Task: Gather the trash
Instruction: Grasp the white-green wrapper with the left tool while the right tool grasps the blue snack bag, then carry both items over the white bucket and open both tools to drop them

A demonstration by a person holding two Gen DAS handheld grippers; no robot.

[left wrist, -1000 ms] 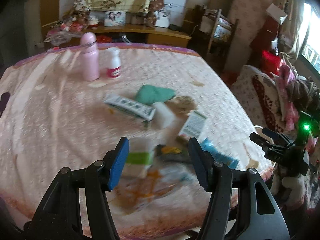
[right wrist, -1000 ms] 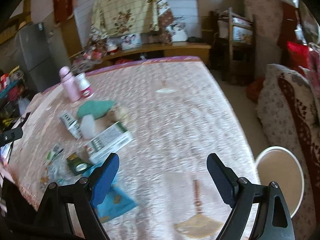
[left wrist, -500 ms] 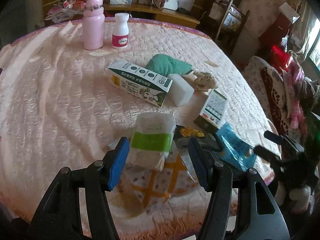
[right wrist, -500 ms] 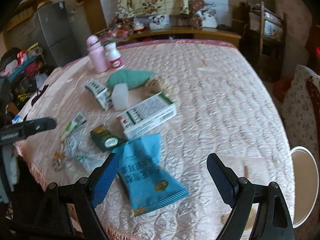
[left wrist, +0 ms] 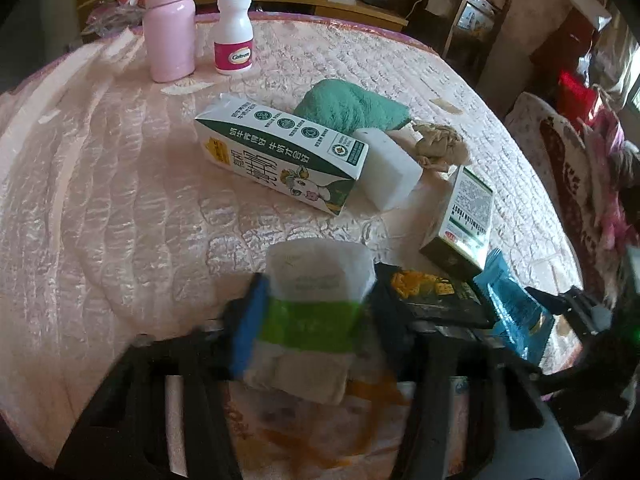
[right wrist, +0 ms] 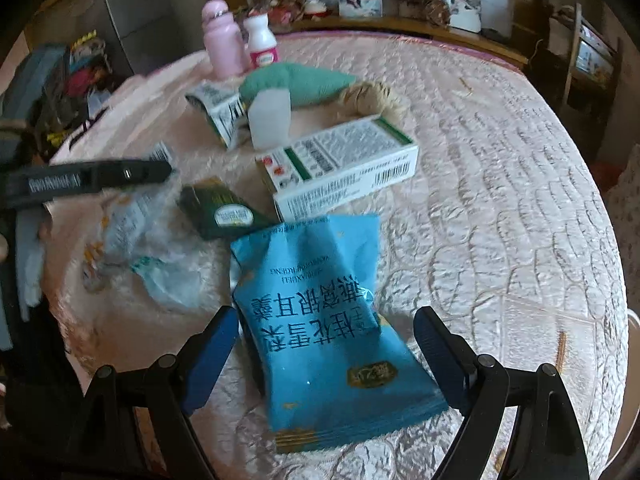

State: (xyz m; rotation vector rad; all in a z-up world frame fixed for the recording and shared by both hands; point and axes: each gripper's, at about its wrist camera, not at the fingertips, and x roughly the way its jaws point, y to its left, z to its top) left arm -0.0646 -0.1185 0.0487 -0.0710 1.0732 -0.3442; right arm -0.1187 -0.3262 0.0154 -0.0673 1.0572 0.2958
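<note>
Trash lies on a pink quilted tabletop [left wrist: 120, 200]. My left gripper [left wrist: 316, 320] points down over a white wrapper with a green band [left wrist: 316, 272]. Its jaws are closing and the pads touch the wrapper's two side edges. The wrapper rests on a clear plastic bag with orange print [left wrist: 320, 432]. In the right wrist view, my right gripper [right wrist: 324, 320] stands wide open astride a blue snack bag [right wrist: 320, 280], with its fingers clear of the bag. The left gripper's finger [right wrist: 88, 180] shows at the left of that view.
Beyond lie a dark green packet [right wrist: 220, 210], a white medicine box [right wrist: 340, 168], a milk carton [left wrist: 280, 160], a white block [left wrist: 388, 168], a green cloth [left wrist: 352, 108] and crumpled brown paper [left wrist: 436, 146]. A pink bottle [left wrist: 170, 28] and a pill bottle [left wrist: 234, 36] stand at the back.
Both grippers have come down closer to the tabletop. The left jaws have narrowed onto the white and green wrapper. The right gripper now straddles the blue bag, still wide open.
</note>
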